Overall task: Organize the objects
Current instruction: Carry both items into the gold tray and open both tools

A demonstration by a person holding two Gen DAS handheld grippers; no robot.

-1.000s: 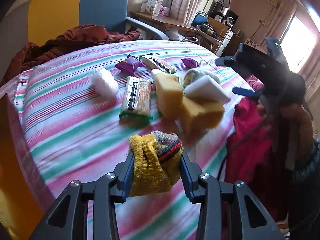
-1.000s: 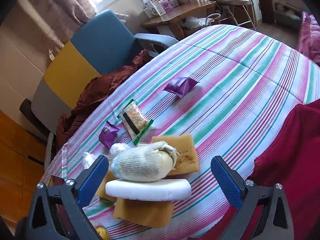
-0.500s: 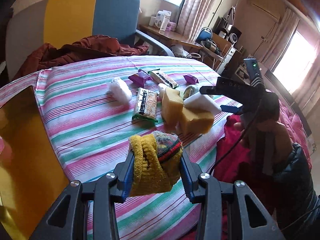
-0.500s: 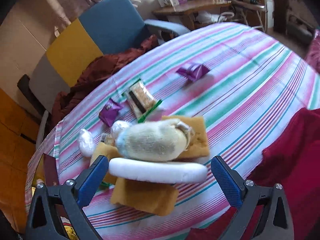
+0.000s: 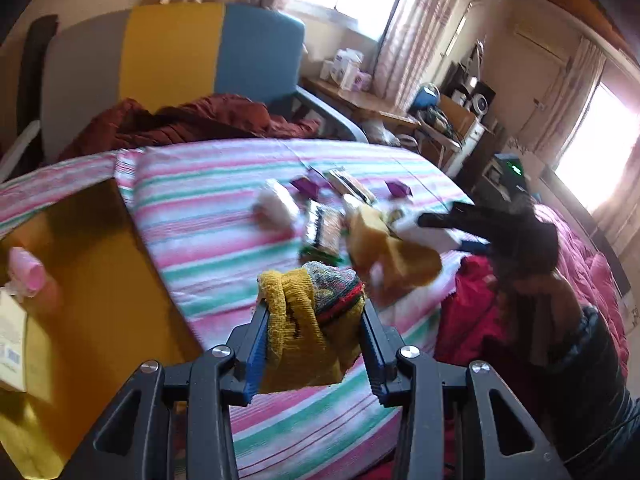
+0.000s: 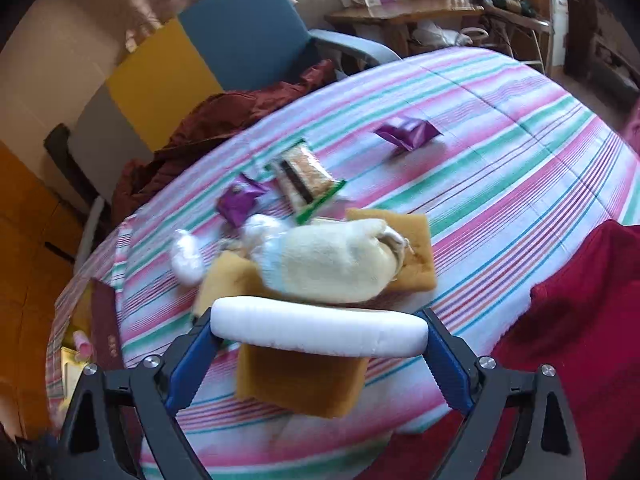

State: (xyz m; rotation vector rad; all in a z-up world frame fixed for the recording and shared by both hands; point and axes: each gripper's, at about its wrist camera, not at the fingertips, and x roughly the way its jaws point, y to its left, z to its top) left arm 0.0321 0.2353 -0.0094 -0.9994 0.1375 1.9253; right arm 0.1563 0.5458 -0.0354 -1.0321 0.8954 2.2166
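Sponge work on a striped bedspread [image 6: 500, 168]: the right gripper [image 6: 320, 334] has its jaws set at either end of a white foam pad [image 6: 318, 334], having just been closing on it, and the pads appear to meet its ends. The pad lies at 6 o'clock in the right wrist view, across a heap of yellow sponges [image 6: 304, 380] with a cream knitted sock roll [image 6: 332, 264] just beyond, at 12 o'clock from it. The foam looks light and soft, likely to bow if pinched hard, so a gentle hold across its short ends seems wisest. The left gripper [image 5: 314, 332] is clamped narrowly on a rolled yellow sock bundle [image 5: 308, 312], squashy, light and unlikely to slip. Wrapped snack packets [image 6: 304, 180] and purple sachets [image 6: 408, 134] lie scattered toward 12 o'clock, apart from the heap.
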